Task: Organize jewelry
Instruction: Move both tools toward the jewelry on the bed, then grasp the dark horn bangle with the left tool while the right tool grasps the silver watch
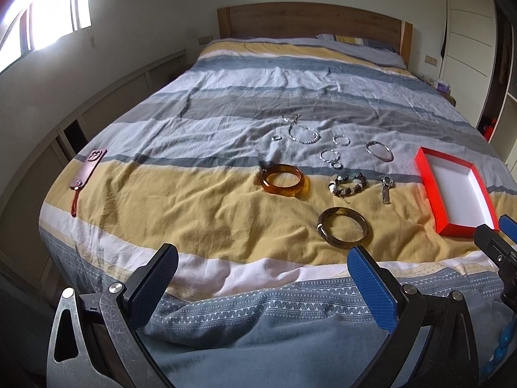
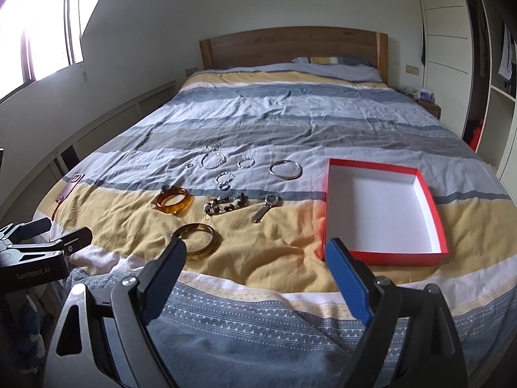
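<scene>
Jewelry lies loose on the bed (image 1: 194, 213) — nothing in the red box (image 2: 433, 207) yet, its white floor bare. Nearest piece is the dark brown bangle (image 1: 343, 230) on the yellow stripe, amber bangle (image 1: 283, 181) behind it to the left, beaded bracelet (image 1: 348, 185) and watch (image 1: 385, 188) alongside. Further back on the grey stripe: thin silver bangle (image 1: 379, 151), small silver hoops (image 1: 341, 140), a chain bracelet (image 1: 303, 134), a tiny ring (image 1: 276, 138). Box sits to the right of the lot, well apart from the far pieces.

Left claw (image 1: 263, 276) spread wide, holding nothing, short of the bed edge. Right claw (image 2: 255, 270) also spread wide and bare, roughly between the dark bangle and the box.

Risks, as I judge them:
- Soft wrinkled duvet — pressing down on a bangle likely sinks it into the fabric, so the pads close on cloth or the ring skids out.
- Smooth round bangles could slip or roll if pinched off-centre.
- Chain and hoops are thin and flat; easy to miss or to snag threads.
- Light cardboard box may shift or tip if a claw bumps its wall.
- Phone case (image 1: 84, 174) at far left isn't jewelry; shouldn't be grabbed.
</scene>
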Tool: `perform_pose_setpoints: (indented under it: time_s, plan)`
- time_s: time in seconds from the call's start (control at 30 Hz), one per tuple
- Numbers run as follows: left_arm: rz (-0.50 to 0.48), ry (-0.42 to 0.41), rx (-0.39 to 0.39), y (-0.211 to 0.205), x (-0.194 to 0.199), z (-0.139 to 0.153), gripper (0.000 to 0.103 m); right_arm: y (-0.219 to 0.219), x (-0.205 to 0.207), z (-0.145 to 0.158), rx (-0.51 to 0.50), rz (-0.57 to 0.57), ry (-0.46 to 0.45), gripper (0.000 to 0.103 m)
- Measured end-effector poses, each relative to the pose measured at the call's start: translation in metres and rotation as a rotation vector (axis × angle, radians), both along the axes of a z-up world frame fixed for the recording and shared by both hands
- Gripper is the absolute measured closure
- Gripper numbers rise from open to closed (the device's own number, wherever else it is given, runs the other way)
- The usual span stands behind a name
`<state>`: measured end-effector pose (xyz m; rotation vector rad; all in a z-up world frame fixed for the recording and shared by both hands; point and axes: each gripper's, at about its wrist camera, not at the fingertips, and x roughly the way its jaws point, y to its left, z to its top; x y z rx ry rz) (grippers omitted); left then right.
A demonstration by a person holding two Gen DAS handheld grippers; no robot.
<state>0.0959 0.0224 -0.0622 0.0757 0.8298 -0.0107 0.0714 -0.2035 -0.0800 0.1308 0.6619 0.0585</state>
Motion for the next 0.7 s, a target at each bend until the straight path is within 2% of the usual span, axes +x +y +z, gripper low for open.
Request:
perform_pose_setpoints:
  time_s: [0.2, 0.27, 0.33, 0.4, 0.7]
  plan:
    - [-0.021, 0.038, -0.007, -0.003, 0.023, -0.014, 0.001, -0.002, 0.022, -0.010, 0.026, 0.035, 0.044, 0.017]
    - [-0.042, 0.054, -0.018, -0.006, 0.034, -0.020, 0.005, -0.001, 0.032, -0.013, 0.027, 0.050, 0.053, 0.017]
    - [-0.064, 0.082, -0.037, -0.009, 0.044, -0.027, 0.016, -0.002, 0.039, -0.015, 0.033, 0.062, 0.058, 0.017]
    - [-0.078, 0.110, -0.051, -0.011, 0.054, -0.034, 0.022, -0.003, 0.047, -0.016, 0.033, 0.069, 0.062, 0.017]
    - [-0.140, 0.212, -0.128, -0.029, 0.093, -0.066, 0.039, -0.003, 0.092, -0.030, 0.028, 0.108, 0.107, 0.019]
